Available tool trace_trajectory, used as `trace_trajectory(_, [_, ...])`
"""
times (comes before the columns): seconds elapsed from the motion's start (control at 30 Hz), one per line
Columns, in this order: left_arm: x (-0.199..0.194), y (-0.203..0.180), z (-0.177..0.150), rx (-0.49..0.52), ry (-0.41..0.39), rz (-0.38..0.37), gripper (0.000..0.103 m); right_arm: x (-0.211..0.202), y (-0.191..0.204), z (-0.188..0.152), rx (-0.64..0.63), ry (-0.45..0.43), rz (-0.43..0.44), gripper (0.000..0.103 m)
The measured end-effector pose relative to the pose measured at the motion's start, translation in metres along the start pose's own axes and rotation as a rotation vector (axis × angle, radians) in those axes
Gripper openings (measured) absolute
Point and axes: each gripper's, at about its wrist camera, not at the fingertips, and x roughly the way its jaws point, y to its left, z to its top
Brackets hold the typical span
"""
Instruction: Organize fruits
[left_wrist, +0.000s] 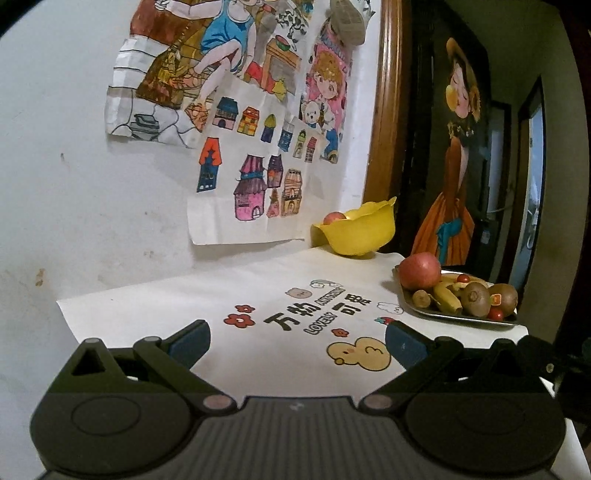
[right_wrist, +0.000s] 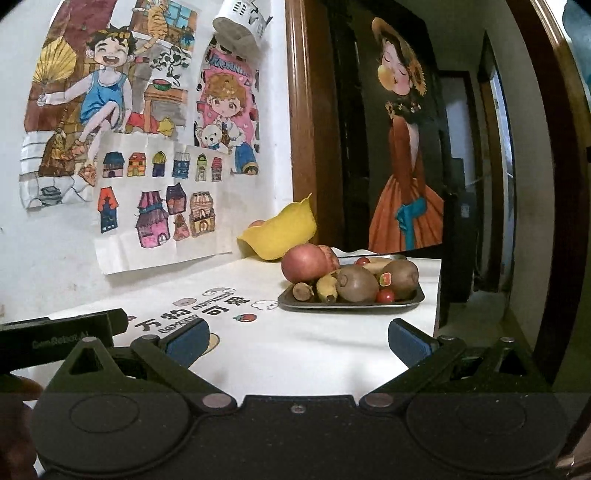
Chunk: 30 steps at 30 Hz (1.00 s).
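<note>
I have both grippers low over the white printed cloth (left_wrist: 280, 280), and each stands wide apart with nothing between its blue pads. The left gripper (left_wrist: 297, 341) looks across the cloth toward the far corner; the right gripper (right_wrist: 298, 341) faces the tray (right_wrist: 351, 305) more directly, and I see the left tool's black body at the left edge of its view.

The fruit is in two places. On the metal tray, at the cloth's right side, I count one large red apple (right_wrist: 306, 264) at the near-left end, with a second reddish fruit (right_wrist: 330, 255) partly hidden behind it. Two kiwis (right_wrist: 356, 283) lie at the front, the right one bearing a small sticker. One banana (right_wrist: 327, 288) lies between apple and kiwis, another pale one behind; I cannot tell more of it. A small brown piece (right_wrist: 303, 291) sits at the tray's left edge. I count three cherry tomatoes (left_wrist: 495, 314) from the left view.

The yellow bowl (left_wrist: 356, 230) stands in the far corner against the wall, apart from the tray, holding one apple (left_wrist: 333, 218) that peeks over its rim.
</note>
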Motion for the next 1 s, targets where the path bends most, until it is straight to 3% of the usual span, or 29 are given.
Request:
trace_trajectory(0.37, [-0.0002,0.0041,-0.0021,-0.019,0.014,-0.006,0.103,0.0040,-0.0020,-0.0019,-0.002,0.015,-0.054,0.102])
trace_trajectory(1.0, [-0.0069,0.0075,-0.0035,-0.020,0.012,0.000,0.103,0.0044,-0.0020,-0.0034,0.001,0.023,-0.055,0.102])
